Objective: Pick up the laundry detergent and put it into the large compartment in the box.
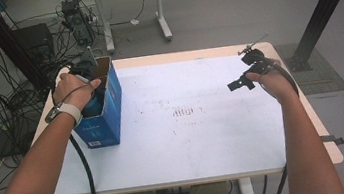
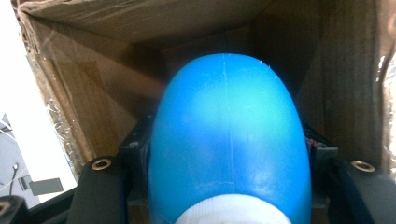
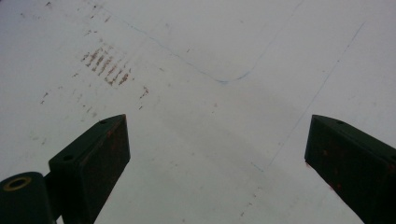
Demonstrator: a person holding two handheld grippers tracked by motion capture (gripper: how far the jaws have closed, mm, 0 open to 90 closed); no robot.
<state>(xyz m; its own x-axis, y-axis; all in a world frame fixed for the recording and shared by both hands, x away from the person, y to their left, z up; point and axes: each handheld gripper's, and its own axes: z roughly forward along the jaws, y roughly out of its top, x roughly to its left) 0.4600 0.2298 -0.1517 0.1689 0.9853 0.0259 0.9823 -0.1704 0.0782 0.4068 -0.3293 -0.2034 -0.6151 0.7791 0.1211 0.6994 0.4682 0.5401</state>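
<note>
1. The blue cardboard box (image 1: 104,113) at the table's (image 1: 192,150) left edge carries white print too small to read; its inside walls are plain brown corrugated card (image 2: 93,93).
2. The left gripper (image 1: 88,78) reaches down into the open box; its jaws are clamped on a smooth, rounded blue plastic bottle (image 2: 229,140) with a moulded seam and a white cap (image 2: 233,214), held inside the box.
3. The right gripper (image 3: 217,154) hangs over the scuffed white tabletop; its flat black jaws stand wide apart, nothing between them.
</note>
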